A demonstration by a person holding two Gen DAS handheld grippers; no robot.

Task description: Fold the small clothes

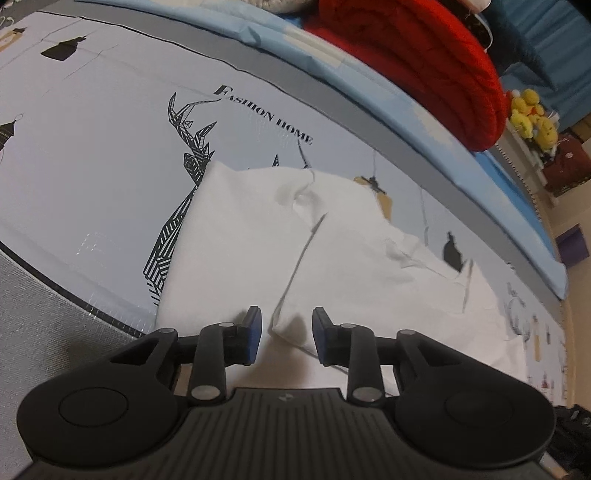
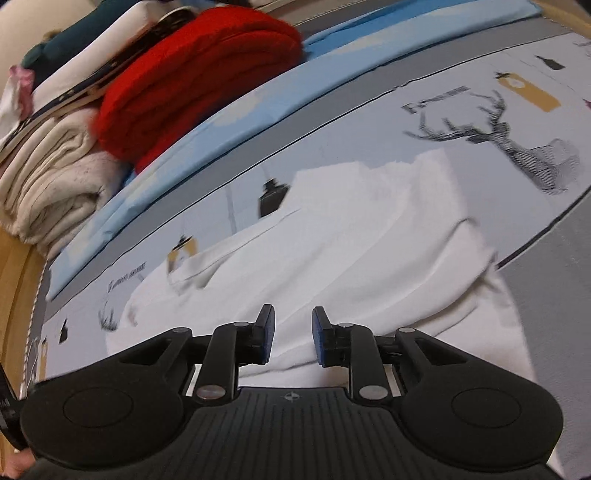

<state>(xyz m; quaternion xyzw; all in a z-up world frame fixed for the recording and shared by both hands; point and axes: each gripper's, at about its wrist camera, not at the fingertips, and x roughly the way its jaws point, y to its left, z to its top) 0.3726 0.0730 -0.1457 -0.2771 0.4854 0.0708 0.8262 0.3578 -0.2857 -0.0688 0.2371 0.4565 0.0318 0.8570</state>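
A white garment (image 1: 258,229) lies partly folded on a pale printed bedsheet (image 1: 92,147), with a fold edge running down its middle. My left gripper (image 1: 287,326) hangs just over the garment's near edge. Its blue pads (image 1: 255,328) stand apart, the fold edge passes between them, and neither pad presses on cloth. In the right wrist view the same white garment (image 2: 351,236) spreads across the sheet (image 2: 369,122), slightly blurred. My right gripper (image 2: 293,328) is low over its near part, open, with only flat cloth showing in the gap.
A folded red blanket (image 1: 424,62) rests on a light blue pad (image 1: 258,33) along the far side. Cream folded blankets (image 2: 48,184) are stacked beside the red blanket (image 2: 192,74). Yellow plush toys (image 1: 532,118) sit beyond the bed. A grey border (image 1: 33,314) rims the sheet.
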